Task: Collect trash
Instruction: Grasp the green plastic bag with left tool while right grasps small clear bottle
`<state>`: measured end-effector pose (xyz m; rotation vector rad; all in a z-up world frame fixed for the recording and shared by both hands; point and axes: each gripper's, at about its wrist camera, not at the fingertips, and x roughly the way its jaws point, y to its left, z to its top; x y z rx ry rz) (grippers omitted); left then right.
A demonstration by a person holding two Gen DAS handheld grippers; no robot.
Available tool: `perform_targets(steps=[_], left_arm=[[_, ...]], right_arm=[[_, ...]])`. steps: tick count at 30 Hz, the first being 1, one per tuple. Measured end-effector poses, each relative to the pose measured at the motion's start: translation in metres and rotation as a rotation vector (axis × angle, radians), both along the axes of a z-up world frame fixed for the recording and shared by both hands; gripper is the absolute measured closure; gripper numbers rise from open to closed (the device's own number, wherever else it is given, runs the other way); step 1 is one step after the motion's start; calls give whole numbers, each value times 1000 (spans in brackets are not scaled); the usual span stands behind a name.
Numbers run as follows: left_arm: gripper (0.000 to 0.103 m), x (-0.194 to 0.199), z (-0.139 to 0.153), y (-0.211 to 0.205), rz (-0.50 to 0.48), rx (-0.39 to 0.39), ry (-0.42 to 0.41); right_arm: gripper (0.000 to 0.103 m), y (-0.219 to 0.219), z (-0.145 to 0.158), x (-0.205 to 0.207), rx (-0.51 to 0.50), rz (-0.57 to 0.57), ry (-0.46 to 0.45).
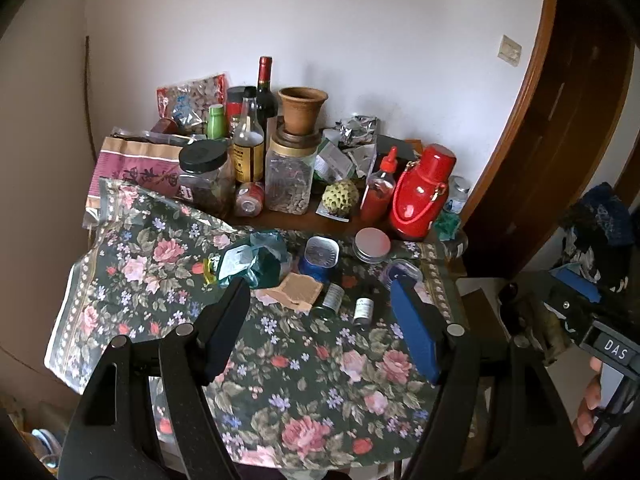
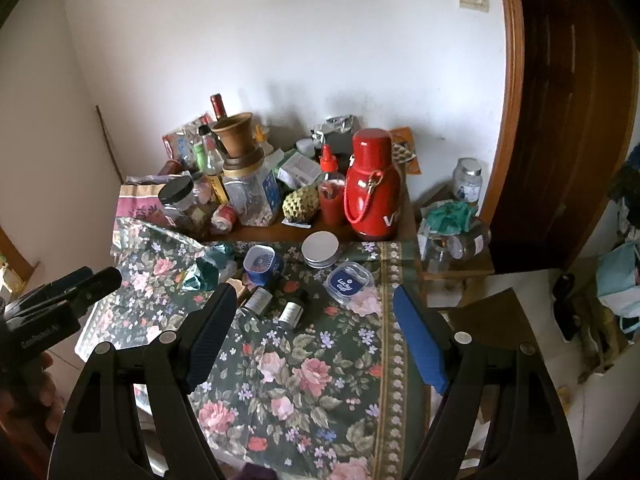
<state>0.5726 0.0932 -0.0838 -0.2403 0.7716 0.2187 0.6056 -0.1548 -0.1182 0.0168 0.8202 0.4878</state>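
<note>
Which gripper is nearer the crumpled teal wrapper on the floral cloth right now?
Left. The left gripper hovers open with the crumpled teal wrapper just past its left finger. The right gripper, also open, sits farther to the right, nearer the small bottles.

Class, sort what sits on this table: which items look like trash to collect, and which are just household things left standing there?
Likely trash (a judgement):
crumpled teal wrapper
torn cardboard piece
two small bottles lying down
open blue tin

Just lying about:
red flask
wine bottle
clay pot
black-lidded jar
floral cloth
</note>
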Motion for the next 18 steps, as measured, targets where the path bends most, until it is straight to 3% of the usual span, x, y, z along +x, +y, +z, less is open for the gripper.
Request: perform_targets(steps=[10,18], left_arm=[[31,55,-45,77,-97,-49,105],[31,98,-109,132,-143,-122,226]], right_arm=[[25,59,-49,33,-47,-129,124],[25,93,-121,63,-80,-207,299]])
